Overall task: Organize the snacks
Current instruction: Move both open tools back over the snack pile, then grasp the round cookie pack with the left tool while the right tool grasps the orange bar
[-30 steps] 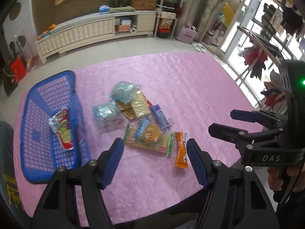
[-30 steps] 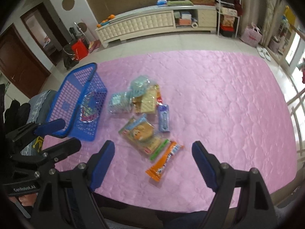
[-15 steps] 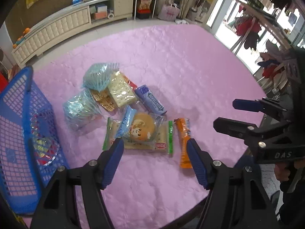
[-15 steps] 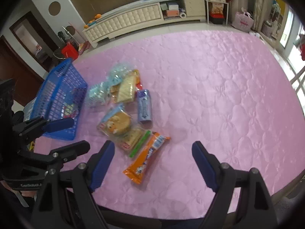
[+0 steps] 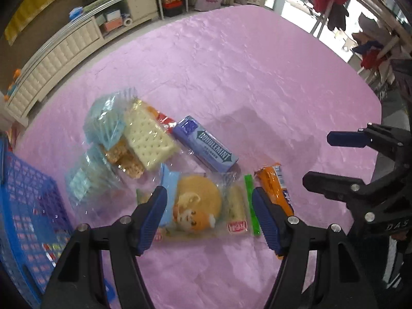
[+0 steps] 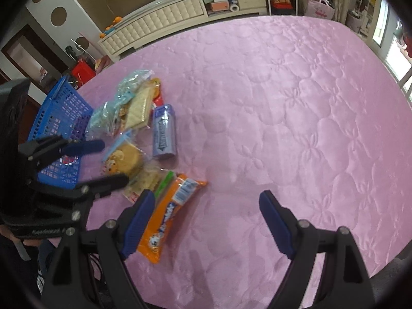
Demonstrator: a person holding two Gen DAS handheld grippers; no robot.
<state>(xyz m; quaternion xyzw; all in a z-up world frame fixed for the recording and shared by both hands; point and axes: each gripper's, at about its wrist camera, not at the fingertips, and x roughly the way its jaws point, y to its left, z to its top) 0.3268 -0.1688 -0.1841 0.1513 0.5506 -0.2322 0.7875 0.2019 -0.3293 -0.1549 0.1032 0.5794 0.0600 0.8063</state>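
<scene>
A heap of snacks lies on the pink quilted cloth (image 5: 231, 64). My left gripper (image 5: 209, 213) hangs open just above a clear packet with a round bun (image 5: 198, 203), one finger on each side of it, pads apart from it. Beside it lie a green stick (image 5: 251, 203), an orange packet (image 6: 172, 211), a blue gum pack (image 5: 206, 145), crackers (image 5: 146, 139) and pale blue packets (image 5: 105, 121). My right gripper (image 6: 206, 221) stands wide open over the cloth, its left finger above the orange packet. A blue basket (image 5: 25, 206) at the left holds one packet.
The cloth's right half (image 6: 283, 103) carries no snacks. The table's rounded edge runs close at the front and right. A white cabinet (image 6: 167, 18) stands beyond the far edge, and a clothes rack (image 5: 360, 25) at the right. The left gripper (image 6: 113, 162) is near the basket (image 6: 59, 113).
Both grippers have sunk toward the table. The left one has come in over the bun packet and rolled; the right one now hangs by the orange packet. Neither opening changed.
</scene>
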